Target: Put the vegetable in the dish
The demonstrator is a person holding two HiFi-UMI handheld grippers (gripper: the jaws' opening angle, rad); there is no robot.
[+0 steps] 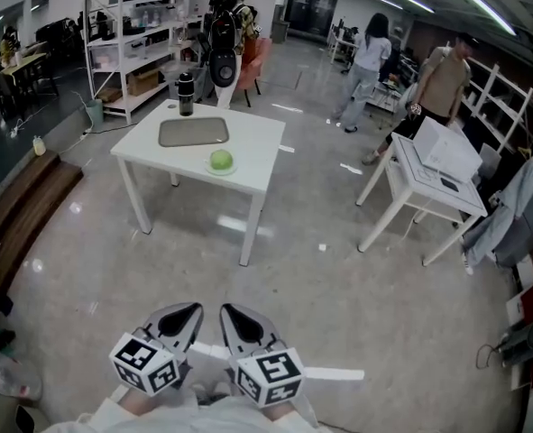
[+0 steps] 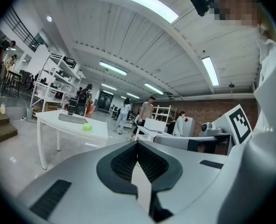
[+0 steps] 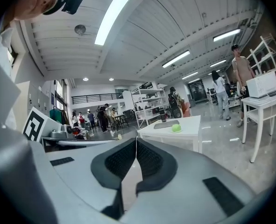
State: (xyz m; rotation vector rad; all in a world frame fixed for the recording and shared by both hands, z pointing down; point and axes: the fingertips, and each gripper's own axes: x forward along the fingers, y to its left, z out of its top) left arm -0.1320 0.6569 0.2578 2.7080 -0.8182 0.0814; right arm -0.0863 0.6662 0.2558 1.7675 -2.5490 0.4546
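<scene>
A round green vegetable (image 1: 221, 160) rests on a small pale plate near the front edge of a white table (image 1: 257, 142) across the floor. A flat grey tray (image 1: 194, 132) lies just behind it. My left gripper (image 1: 197, 308) and right gripper (image 1: 225, 310) are held side by side low in the head view, far short of the table, both shut and empty. In the left gripper view the left gripper (image 2: 138, 141) has its jaws together, the vegetable (image 2: 87, 127) far off. In the right gripper view the right gripper (image 3: 136, 138) is likewise closed, the vegetable (image 3: 176, 128) distant.
A black bottle (image 1: 186, 93) stands at the table's back edge. A second white table (image 1: 408, 197) with a white box is to the right. Shelving (image 1: 140, 34) and several people (image 1: 367, 61) are behind. A wooden bench (image 1: 13, 215) runs along the left.
</scene>
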